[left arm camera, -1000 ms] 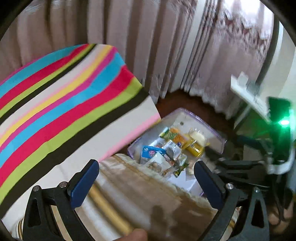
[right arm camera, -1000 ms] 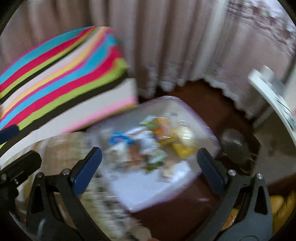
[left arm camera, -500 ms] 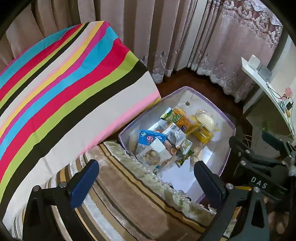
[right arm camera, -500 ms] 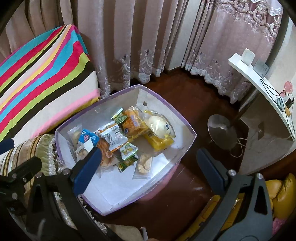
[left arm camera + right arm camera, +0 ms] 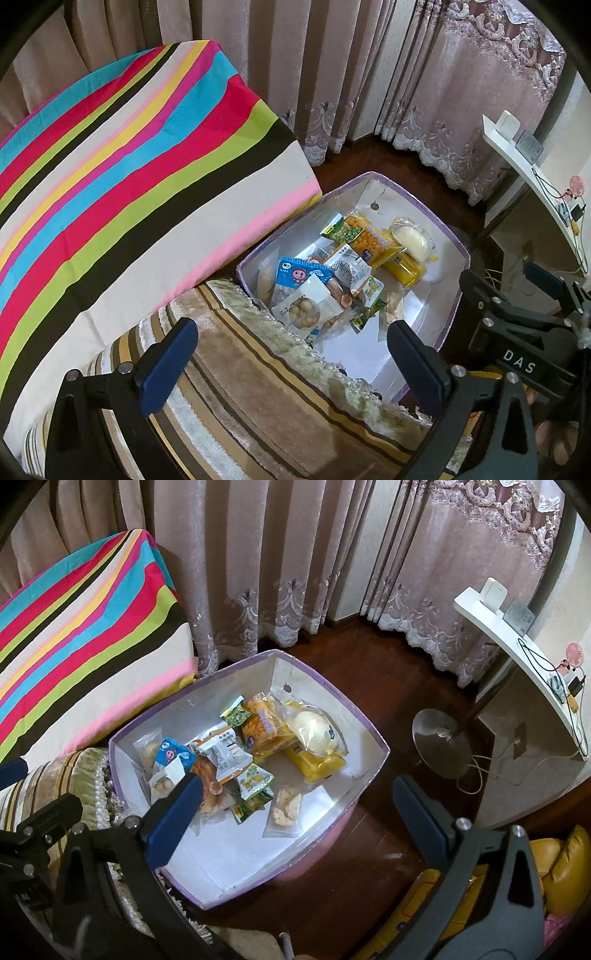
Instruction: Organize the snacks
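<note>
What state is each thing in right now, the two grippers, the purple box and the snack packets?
Left gripper: open, empty, above the sofa arm.
Right gripper: open, empty, above the box.
Purple cardboard box with white inside: open, lidless, on the floor.
Snack packets: jumbled loosely inside the box, unsorted.
Clear packet of biscuits: lying flat, apart from the pile.
</note>
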